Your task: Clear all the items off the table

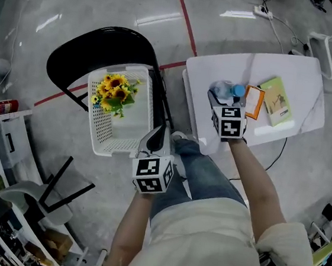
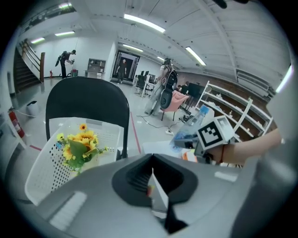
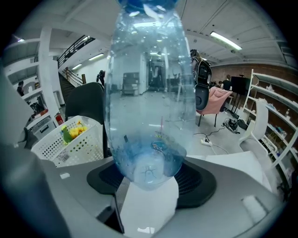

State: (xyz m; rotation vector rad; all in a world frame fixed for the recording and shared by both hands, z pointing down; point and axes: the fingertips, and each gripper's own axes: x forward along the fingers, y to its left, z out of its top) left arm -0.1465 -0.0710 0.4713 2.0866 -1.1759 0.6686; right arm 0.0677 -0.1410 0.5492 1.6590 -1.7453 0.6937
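Head view: the white table (image 1: pixel 298 73) stands at the right of the person, and it carries a green book (image 1: pixel 276 101) and an orange packet (image 1: pixel 253 102) side by side near its front edge. The right tongs (image 1: pixel 221 99) are clamped on a clear plastic bottle (image 1: pixel 225 90) with a blue cap, held above the table's left part. A white perforated basket (image 1: pixel 97 136) rests on the seat of a black chair (image 1: pixel 79 54) to the left of the table, and a bunch of sunflowers (image 1: pixel 115 92) lies in it. The person's leg in jeans (image 1: pixel 200 175) sits between the basket and the table. The left tongs (image 1: pixel 155 140) are closed on nothing, just beside the basket's near right corner. A red fire extinguisher (image 1: pixel 2 106) lies at the far left. The left gripper view adds the chair back behind the basket, the right tongs' marker cube (image 2: pixel 215 132) with the bottle above it, and people far off in the hall. The right gripper view shows the bottle's base (image 3: pixel 146 169) seated between the jaws and its transparent body filling the frame, with white shelving (image 3: pixel 272 125) at the right.
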